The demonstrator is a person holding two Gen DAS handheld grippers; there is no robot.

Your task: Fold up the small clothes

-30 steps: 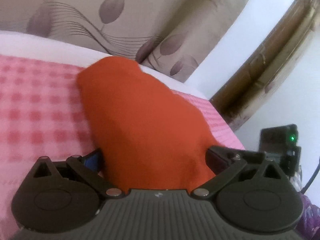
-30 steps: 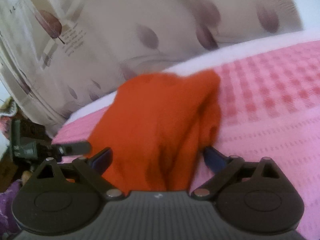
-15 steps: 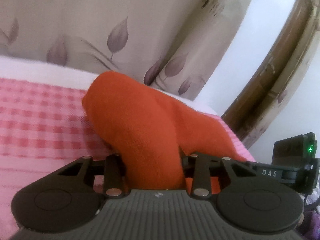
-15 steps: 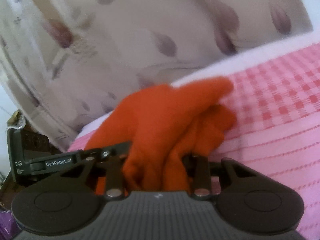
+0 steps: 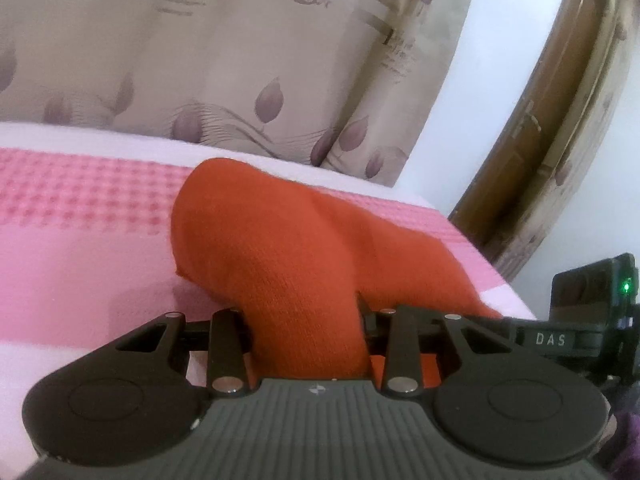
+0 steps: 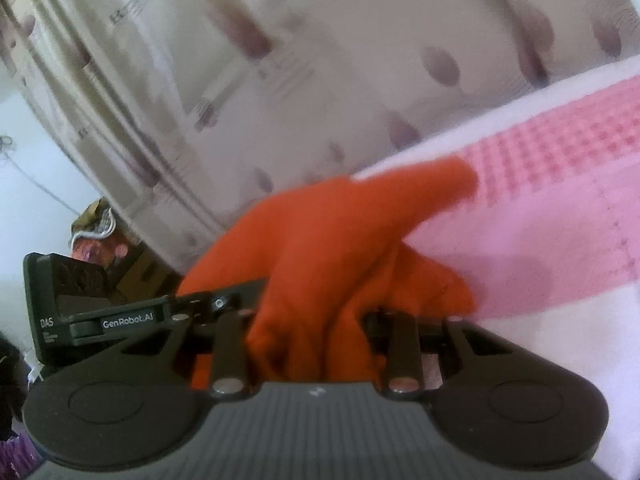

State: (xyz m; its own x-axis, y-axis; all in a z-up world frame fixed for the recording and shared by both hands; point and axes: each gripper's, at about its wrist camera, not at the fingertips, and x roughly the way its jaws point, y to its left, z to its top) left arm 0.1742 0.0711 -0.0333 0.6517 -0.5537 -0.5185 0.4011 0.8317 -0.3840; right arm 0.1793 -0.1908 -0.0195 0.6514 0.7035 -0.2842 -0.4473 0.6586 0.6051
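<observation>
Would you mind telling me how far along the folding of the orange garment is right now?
Done: both claws are shut on the orange garment, left claw and right claw each pinching bunched cloth. In hand: its near edge is raised off the pink checked bedspread, while the far part seems to rest there. Left: no flat fold shows yet, so carrying it over, laying it down and letting go remain.

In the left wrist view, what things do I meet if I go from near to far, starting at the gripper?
left gripper shut on the orange cloth → pink checked bedcover → white strip at the bed's far edge → leaf-patterned curtain
</observation>
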